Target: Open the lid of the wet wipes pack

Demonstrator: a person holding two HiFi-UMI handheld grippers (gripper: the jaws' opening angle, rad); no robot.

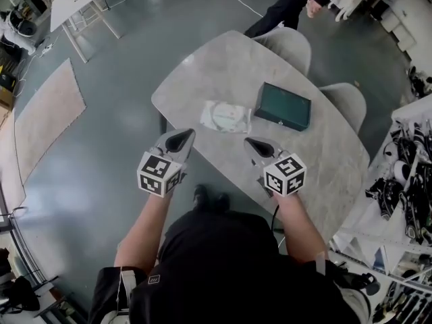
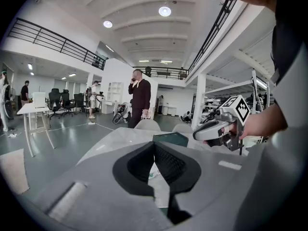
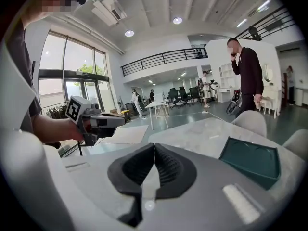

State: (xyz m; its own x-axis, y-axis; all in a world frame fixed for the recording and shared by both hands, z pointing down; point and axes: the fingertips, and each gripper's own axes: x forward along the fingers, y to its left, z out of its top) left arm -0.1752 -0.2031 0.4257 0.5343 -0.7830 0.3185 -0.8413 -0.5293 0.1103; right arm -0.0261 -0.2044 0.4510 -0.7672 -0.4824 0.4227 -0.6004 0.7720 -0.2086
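Tabletop [image 1: 223,66]: wet wipes pack [image 1: 226,117] beside green box [image 1: 283,105]

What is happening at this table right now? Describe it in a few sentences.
A person stands at the near edge of a grey table, a gripper in each hand. The left gripper and right gripper are both shut and empty, hovering short of the wet wipes pack, which lies flat beside a dark green box. Neither touches the pack; its lid looks closed.
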